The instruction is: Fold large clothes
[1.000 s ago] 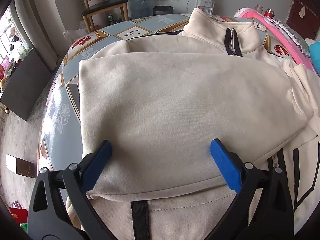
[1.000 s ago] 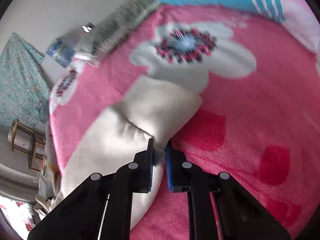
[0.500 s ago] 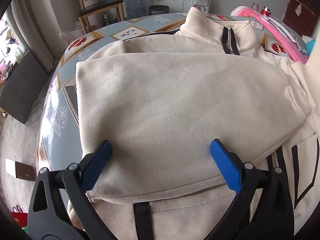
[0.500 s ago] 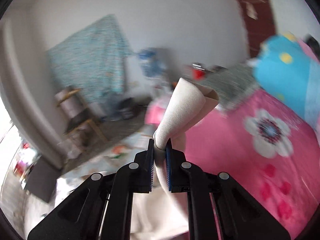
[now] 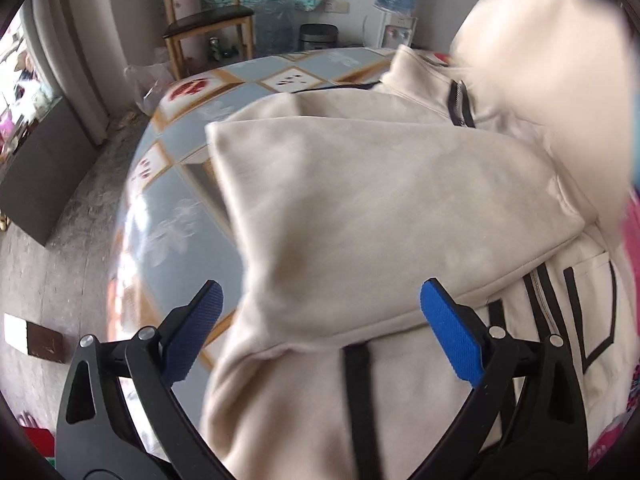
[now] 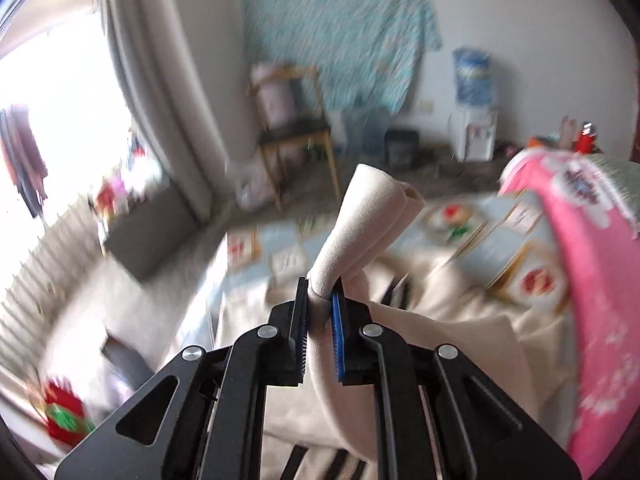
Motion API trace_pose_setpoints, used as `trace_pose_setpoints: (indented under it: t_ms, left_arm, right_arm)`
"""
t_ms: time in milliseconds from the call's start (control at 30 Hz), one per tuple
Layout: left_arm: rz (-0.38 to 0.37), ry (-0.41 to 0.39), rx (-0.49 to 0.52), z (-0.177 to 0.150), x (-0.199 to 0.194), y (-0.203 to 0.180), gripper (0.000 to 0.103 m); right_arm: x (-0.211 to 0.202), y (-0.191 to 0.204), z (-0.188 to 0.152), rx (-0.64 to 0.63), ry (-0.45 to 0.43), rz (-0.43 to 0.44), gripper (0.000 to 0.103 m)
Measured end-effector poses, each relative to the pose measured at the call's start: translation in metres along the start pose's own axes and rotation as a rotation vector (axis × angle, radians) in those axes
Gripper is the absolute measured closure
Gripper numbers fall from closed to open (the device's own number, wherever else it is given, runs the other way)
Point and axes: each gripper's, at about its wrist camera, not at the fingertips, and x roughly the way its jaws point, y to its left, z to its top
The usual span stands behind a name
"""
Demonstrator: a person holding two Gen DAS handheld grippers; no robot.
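Bare patterned table (image 5: 188, 216) lies left of the cream jacket (image 5: 380, 208), whose folded edge ends just beside the left gripper (image 5: 320, 320), jaws wide and empty. The right gripper (image 6: 320, 320), tilted downward, is clamped on the jacket's cuff (image 6: 360, 216), lifted above the table beside a pink blanket (image 6: 592, 280).

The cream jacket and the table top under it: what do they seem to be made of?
The cream jacket looks like thick, soft fleece-type knit with a matte finish: it makes rounded folds and shows no shine. The table top seems to be a smooth, glossy printed surface, perhaps glass or vinyl: window light reflects brightly from it.
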Motion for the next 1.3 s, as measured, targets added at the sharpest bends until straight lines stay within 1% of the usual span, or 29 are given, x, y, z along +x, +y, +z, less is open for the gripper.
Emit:
trace_pose_setpoints:
  t_ms: [67,100,133,167,200,233,300,367,400,433,467,500,567,633,733,800,833,867,933,967,1033,1067,1100,1167,1233,1300]
  left_arm:
    - [-0.010,-0.008,-0.023,-0.003,-0.008,0.013,0.007]
    - [-0.014,-0.018,-0.035,-0.005,-0.013,0.021,0.007]
    - [-0.023,-0.028,-0.046,-0.007,-0.017,0.027,0.007]
    - [-0.035,-0.042,-0.053,-0.008,-0.021,0.033,0.007]
    - [-0.041,-0.051,-0.057,-0.009,-0.024,0.036,0.008]
    - [-0.053,-0.066,-0.060,-0.010,-0.028,0.040,0.008]
    - [-0.074,-0.088,-0.059,-0.009,-0.033,0.043,0.008]
    - [-0.109,-0.115,-0.056,-0.007,-0.038,0.042,0.008]
    - [-0.121,-0.124,-0.055,-0.006,-0.040,0.040,0.008]
    - [-0.139,-0.136,-0.053,-0.004,-0.041,0.038,0.008]
    - [-0.165,-0.149,-0.048,-0.001,-0.043,0.035,0.008]
    - [-0.182,-0.155,-0.046,0.002,-0.043,0.032,0.008]
    - [-0.239,-0.167,-0.048,0.009,-0.043,0.024,0.008]
    - [-0.280,-0.164,-0.045,0.018,-0.041,0.015,0.010]
    - [-0.305,-0.142,-0.014,0.035,-0.033,-0.007,0.013]
    - [-0.308,-0.128,0.031,0.046,-0.028,-0.029,0.013]
    - [-0.295,-0.117,0.066,0.053,-0.024,-0.043,0.013]
    - [-0.259,-0.096,0.113,0.059,-0.017,-0.060,0.013]
    - [-0.156,-0.058,0.191,0.068,-0.004,-0.085,0.013]
    - [-0.084,-0.048,0.227,0.072,0.005,-0.097,0.013]
    - [0.001,-0.070,0.250,0.076,0.011,-0.102,0.031]
    - [0.028,-0.075,0.246,0.077,0.012,-0.100,0.048]
    - [0.047,-0.077,0.215,0.078,0.012,-0.090,0.065]
    - [0.002,-0.077,0.129,0.077,0.006,-0.068,0.086]
    - [-0.045,-0.100,0.018,0.067,-0.008,-0.033,0.087]
    - [-0.106,-0.097,-0.073,0.055,-0.014,-0.002,0.087]
  right_arm:
    - [0.044,0.017,-0.030,-0.020,0.111,0.016,0.091]
    - [0.068,0.025,-0.046,-0.025,0.178,0.042,0.090]
    - [0.082,0.026,-0.056,-0.025,0.227,0.069,0.089]
    - [0.095,0.028,-0.067,-0.019,0.279,0.106,0.082]
    - [0.098,0.023,-0.072,-0.010,0.296,0.129,0.076]
    - [0.098,0.020,-0.073,0.002,0.304,0.168,0.073]
    - [0.089,0.014,-0.072,0.025,0.296,0.224,0.049]
    - [0.071,0.002,-0.067,0.060,0.259,0.286,0.042]
    - [0.058,-0.011,-0.065,0.087,0.236,0.323,0.042]
    - [0.048,-0.024,-0.066,0.113,0.214,0.336,0.042]
    - [0.039,-0.036,-0.068,0.133,0.198,0.333,0.042]
    - [0.030,-0.055,-0.071,0.160,0.179,0.304,0.042]
    - [0.020,-0.095,-0.079,0.210,0.166,0.207,0.042]
    - [0.013,-0.129,-0.092,0.276,0.161,0.159,0.042]
    - [0.005,-0.171,-0.110,0.361,0.150,0.074,0.042]
    - [0.007,-0.186,-0.119,0.384,0.152,0.025,0.044]
    - [0.010,-0.190,-0.123,0.389,0.155,0.015,0.045]
    - [0.012,-0.193,-0.128,0.395,0.152,0.023,0.048]
    - [0.015,-0.193,-0.130,0.386,0.142,0.025,0.048]
    - [0.014,-0.190,-0.127,0.375,0.140,0.019,0.048]
    - [0.014,-0.184,-0.127,0.339,0.139,-0.004,0.048]
    - [0.010,-0.183,-0.126,0.329,0.140,-0.009,0.048]
    - [0.010,-0.181,-0.125,0.317,0.140,-0.014,0.048]
    - [0.007,-0.181,-0.125,0.303,0.138,-0.016,0.048]
    - [0.010,-0.183,-0.125,0.293,0.135,-0.014,0.048]
    - [0.009,-0.186,-0.125,0.299,0.132,0.002,0.048]
